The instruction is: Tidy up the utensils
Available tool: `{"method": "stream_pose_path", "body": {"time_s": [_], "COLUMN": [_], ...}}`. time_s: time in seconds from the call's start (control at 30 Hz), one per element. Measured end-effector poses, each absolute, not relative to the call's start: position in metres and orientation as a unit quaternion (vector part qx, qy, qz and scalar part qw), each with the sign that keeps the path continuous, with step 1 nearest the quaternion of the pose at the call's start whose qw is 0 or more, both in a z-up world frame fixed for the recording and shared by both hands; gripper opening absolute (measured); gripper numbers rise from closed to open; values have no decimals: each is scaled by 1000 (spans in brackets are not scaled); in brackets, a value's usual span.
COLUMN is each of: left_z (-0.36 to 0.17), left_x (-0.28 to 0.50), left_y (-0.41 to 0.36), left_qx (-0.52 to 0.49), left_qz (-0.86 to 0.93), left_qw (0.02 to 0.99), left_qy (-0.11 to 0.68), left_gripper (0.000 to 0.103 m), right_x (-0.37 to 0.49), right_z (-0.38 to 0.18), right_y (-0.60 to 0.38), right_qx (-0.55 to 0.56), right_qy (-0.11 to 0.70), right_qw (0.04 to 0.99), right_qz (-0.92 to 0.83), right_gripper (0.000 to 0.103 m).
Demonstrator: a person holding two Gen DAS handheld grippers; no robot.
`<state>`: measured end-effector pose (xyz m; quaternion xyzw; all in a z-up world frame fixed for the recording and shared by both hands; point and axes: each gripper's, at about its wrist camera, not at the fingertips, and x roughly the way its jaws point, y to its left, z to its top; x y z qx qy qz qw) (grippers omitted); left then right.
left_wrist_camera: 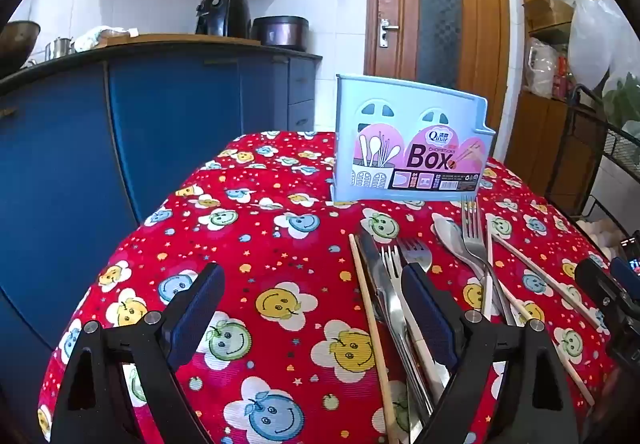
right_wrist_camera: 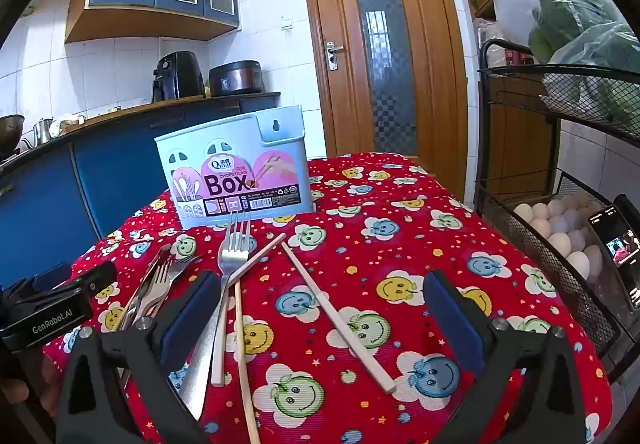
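My left gripper [left_wrist_camera: 312, 308] is black plastic, its two fingers [left_wrist_camera: 198, 308] faced with dark blue ribbed pads and pinned by round silver screws [left_wrist_camera: 91, 326] at the knuckles. My right gripper [right_wrist_camera: 320, 308] matches: black frame, triangular cut-outs, blue pads. White "GenRobot.AI" lettering [right_wrist_camera: 52, 325] marks the left one's side.

Wide-open left claw [left_wrist_camera: 314, 284] before chopsticks box [left_wrist_camera: 412, 139]

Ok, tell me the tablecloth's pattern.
Red tablecloth with smiley-face flowers and tiny stars; clearest in the right wrist view.
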<state>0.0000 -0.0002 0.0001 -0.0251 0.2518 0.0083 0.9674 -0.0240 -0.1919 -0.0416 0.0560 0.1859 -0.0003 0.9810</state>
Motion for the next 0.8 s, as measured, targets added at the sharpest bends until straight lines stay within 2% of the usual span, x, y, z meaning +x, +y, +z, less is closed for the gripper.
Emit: {"method": "stream_pose_path", "body": {"time_s": [0.8], "left_z": [0], "left_x": [0], "left_y": [0], "left_qx": [-24], "left_qz": [9], "left_qw": [967], "left_qy": [252], "left_gripper": [90], "right_x": [-23], "right_z": [-42], "right_y": [-192], "right_qx": [56], "right_qy": [186], "right_qw": [981], "right_qz": [0], "right_gripper": [103]}}
